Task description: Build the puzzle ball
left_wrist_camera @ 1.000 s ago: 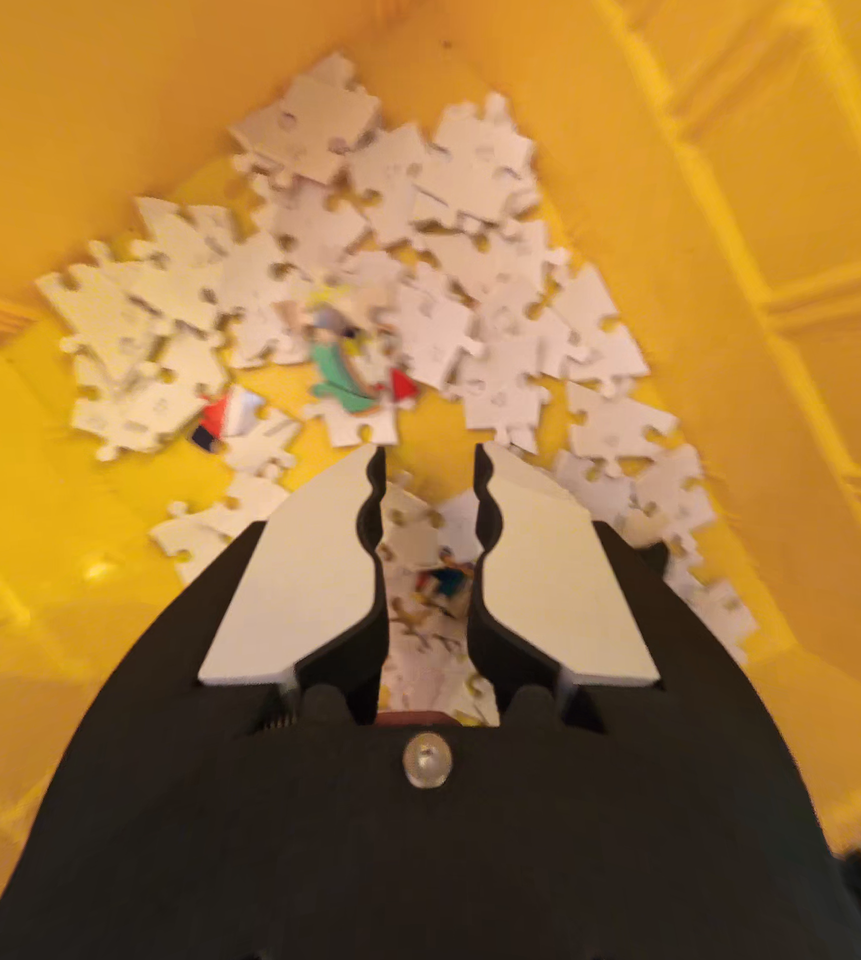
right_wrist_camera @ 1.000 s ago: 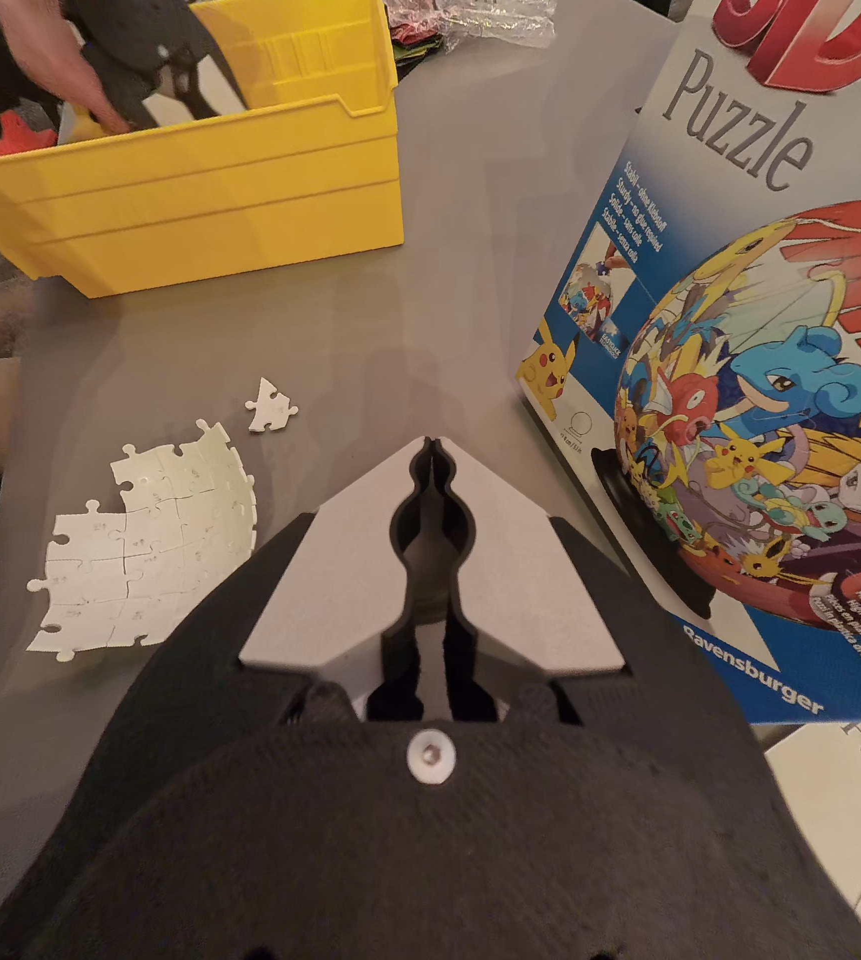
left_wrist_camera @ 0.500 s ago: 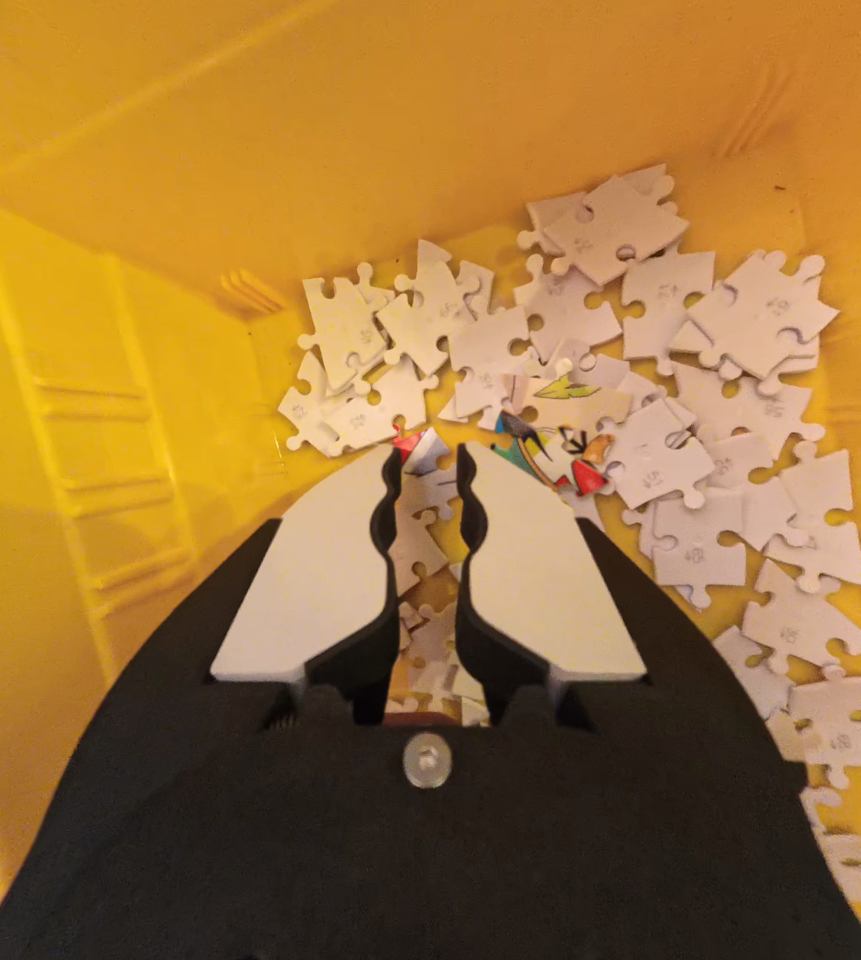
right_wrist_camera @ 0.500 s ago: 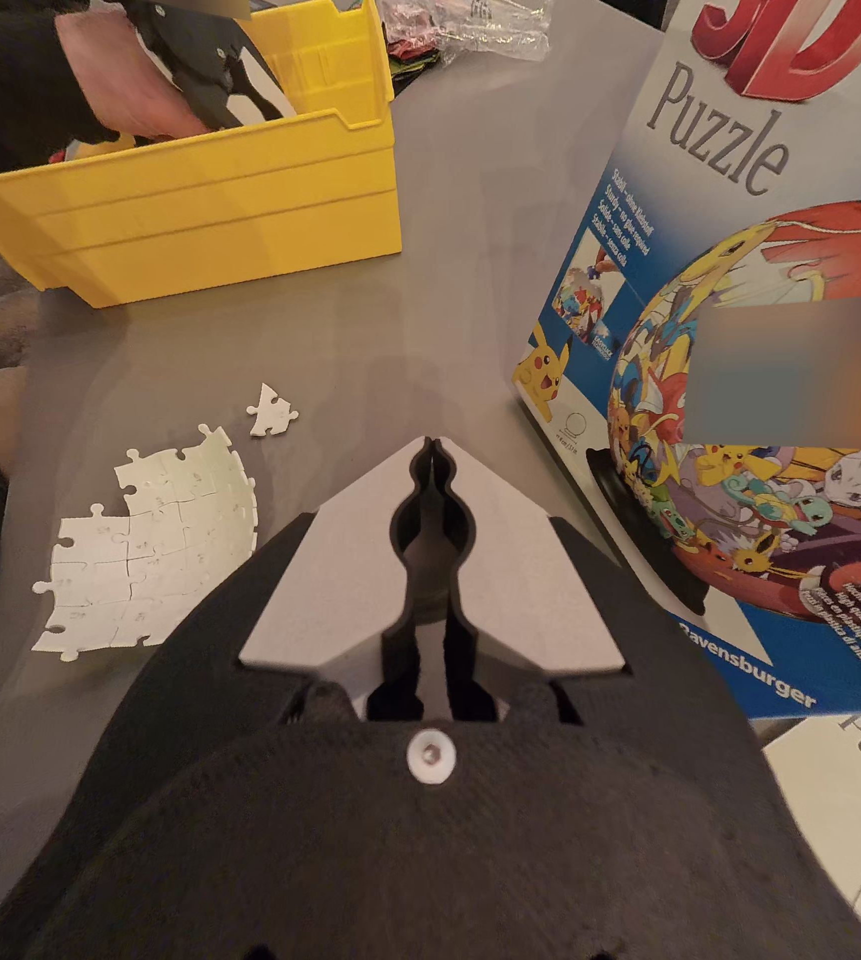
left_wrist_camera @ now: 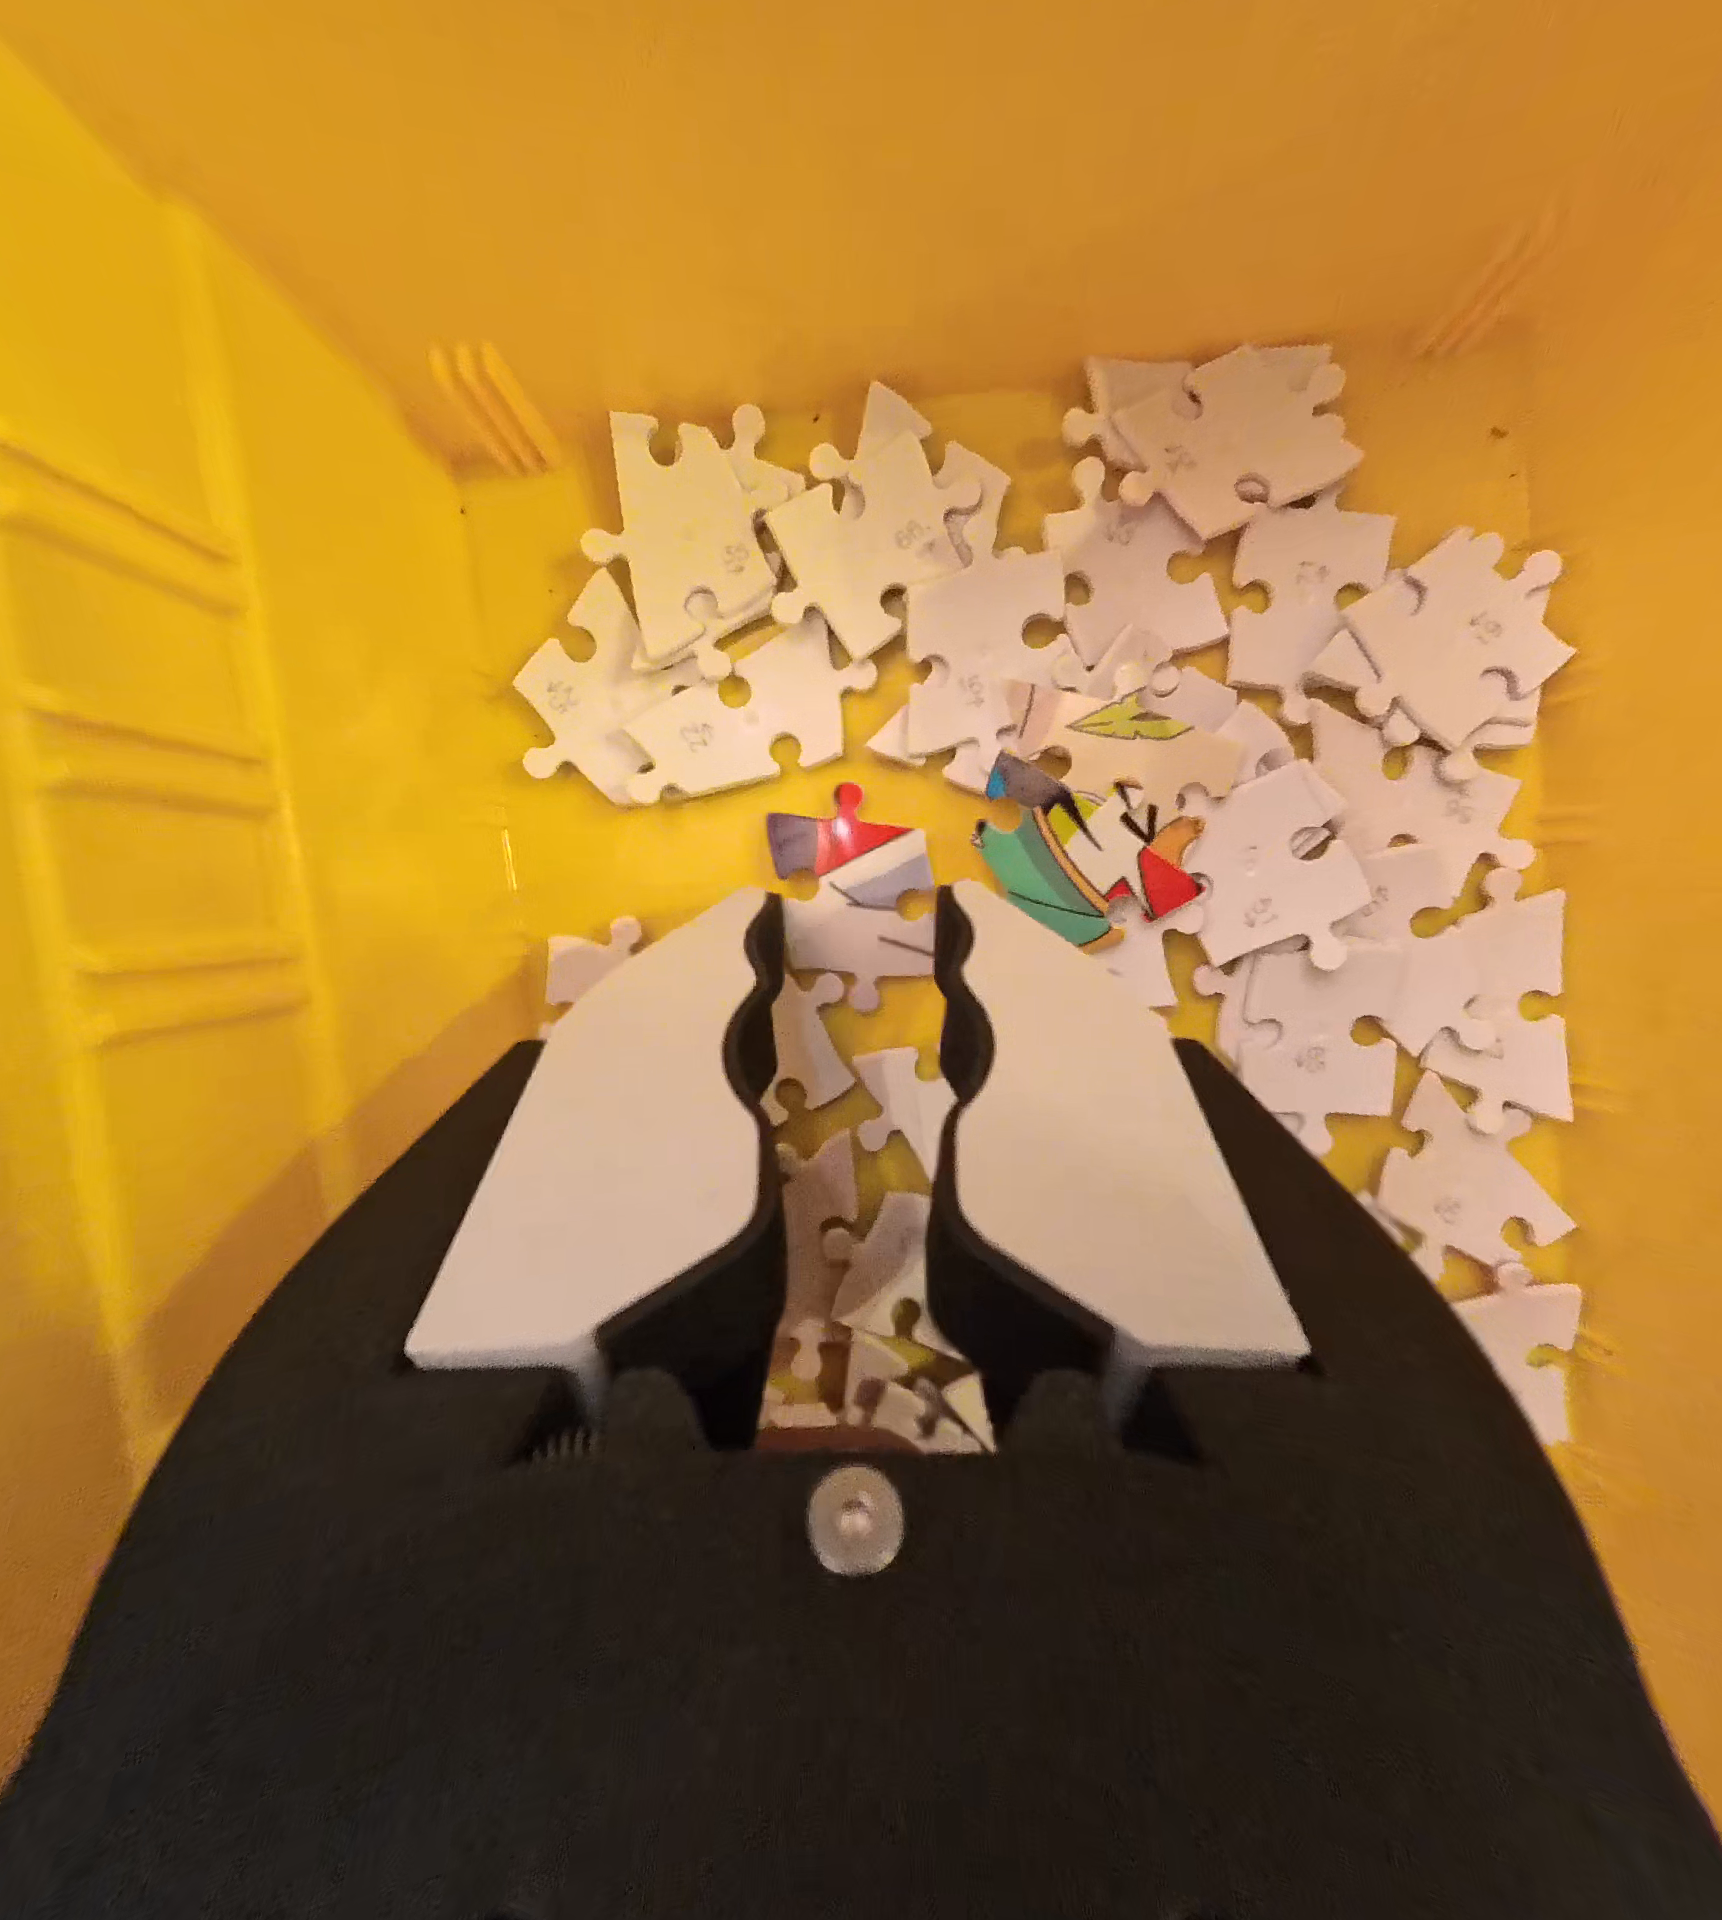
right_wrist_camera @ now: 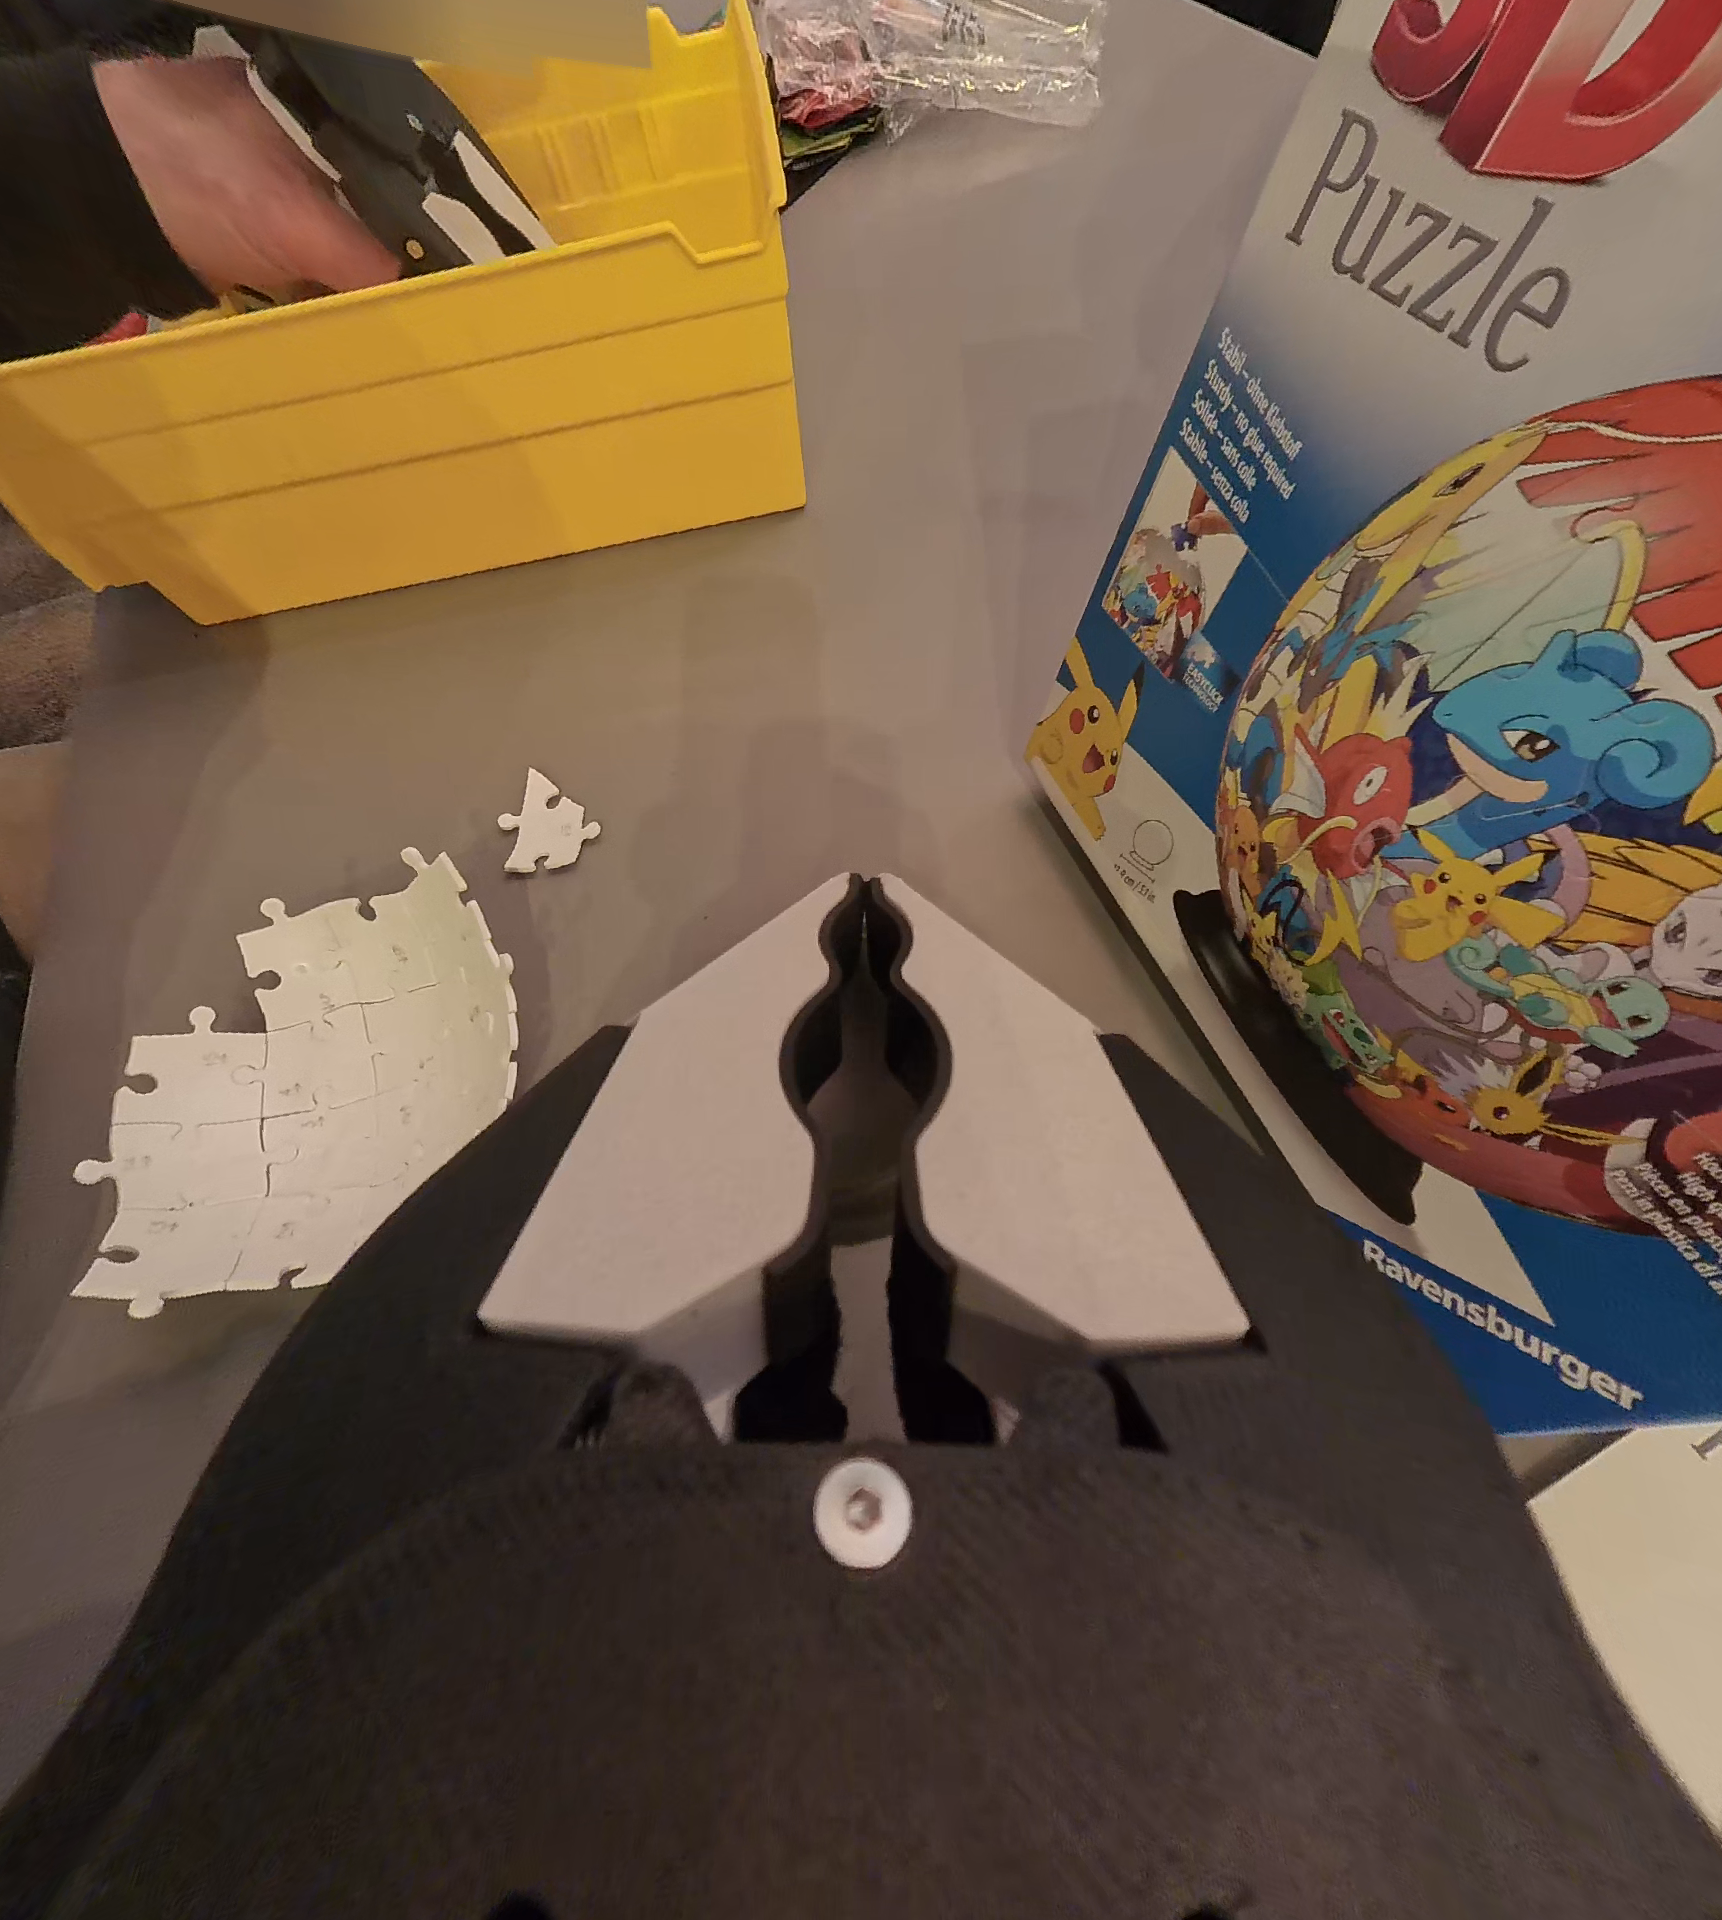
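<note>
My left gripper [left_wrist_camera: 857, 904] is open and empty inside the yellow bin [left_wrist_camera: 213, 727], just above a face-up piece with red and white [left_wrist_camera: 852, 862]. Several loose pieces [left_wrist_camera: 1283, 873] lie face down on the bin floor, and a green and red face-up one [left_wrist_camera: 1085, 862] lies to the right of the tips. In the right wrist view my right gripper [right_wrist_camera: 862, 883] is shut and empty over the grey table [right_wrist_camera: 836, 644]. A curved, joined patch of white pieces [right_wrist_camera: 306, 1101] lies left of it, with a single loose piece [right_wrist_camera: 545, 826] beside it. The left gripper [right_wrist_camera: 421, 197] shows far off in the bin [right_wrist_camera: 441, 436].
The puzzle box [right_wrist_camera: 1511, 779] with the picture of the ball stands at the right of the table. A second white box [right_wrist_camera: 1709, 1621] lies at the lower right. Clear plastic bags [right_wrist_camera: 950, 52] lie at the far edge. A hand [right_wrist_camera: 233, 197] holds the left gripper. One gripper's finger ends stand about 40 centimetres off the other's. To reach the single loose piece [right_wrist_camera: 545, 826] in a straight line is about 15 centimetres for my right fingers, about 25 centimetres for my left.
My left gripper has swung across the bin and come in over the red and white face-up piece, with the jaws a little wider. The right gripper has barely moved.
</note>
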`<state>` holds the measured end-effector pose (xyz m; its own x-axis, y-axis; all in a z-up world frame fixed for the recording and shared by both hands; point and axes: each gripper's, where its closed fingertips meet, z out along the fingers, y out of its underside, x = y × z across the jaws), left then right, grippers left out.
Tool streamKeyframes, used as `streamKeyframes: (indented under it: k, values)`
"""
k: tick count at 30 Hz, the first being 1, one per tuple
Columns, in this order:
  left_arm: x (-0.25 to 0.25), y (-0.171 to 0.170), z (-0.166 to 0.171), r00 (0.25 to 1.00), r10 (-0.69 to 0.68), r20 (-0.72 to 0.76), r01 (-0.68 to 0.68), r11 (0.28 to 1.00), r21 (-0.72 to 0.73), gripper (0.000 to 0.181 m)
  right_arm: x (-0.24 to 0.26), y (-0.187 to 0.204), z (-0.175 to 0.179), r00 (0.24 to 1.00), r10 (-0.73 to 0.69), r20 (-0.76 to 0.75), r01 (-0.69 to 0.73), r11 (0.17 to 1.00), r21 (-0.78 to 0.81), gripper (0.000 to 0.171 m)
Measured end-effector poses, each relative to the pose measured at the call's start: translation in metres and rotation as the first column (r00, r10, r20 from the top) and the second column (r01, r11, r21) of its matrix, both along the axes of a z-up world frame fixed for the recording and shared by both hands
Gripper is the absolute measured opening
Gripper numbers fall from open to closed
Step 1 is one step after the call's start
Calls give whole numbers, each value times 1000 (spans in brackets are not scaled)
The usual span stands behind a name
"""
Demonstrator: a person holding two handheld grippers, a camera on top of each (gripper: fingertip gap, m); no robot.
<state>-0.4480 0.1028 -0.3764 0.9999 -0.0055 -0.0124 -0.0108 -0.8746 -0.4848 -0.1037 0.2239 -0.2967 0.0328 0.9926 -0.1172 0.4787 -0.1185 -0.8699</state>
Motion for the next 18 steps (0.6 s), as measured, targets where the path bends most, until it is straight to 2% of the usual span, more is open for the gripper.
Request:
streamKeyframes:
  k: [8, 12, 16, 18]
  values:
    - [2, -1, 3, 999, -42, -32, 43, 998, 41, 26, 1, 1, 1, 1000, -2, -2, 2, 1000, 1, 0]
    - [6, 3, 29, 999, -28, 43, 20, 984, 179, 26, 1, 1, 0, 1000, -2, -1, 2, 1000, -1, 0]
    - [26, 9, 81, 963, -134, 232, 13, 888, 460, 26, 0, 0, -1, 1000, -1, 0, 1, 1000, -5, 0]
    - [38, 7, 112, 895, -234, 379, -41, 803, 595, 26, 0, 0, 0, 1000, 1, -2, -1, 1000, -6, 0]
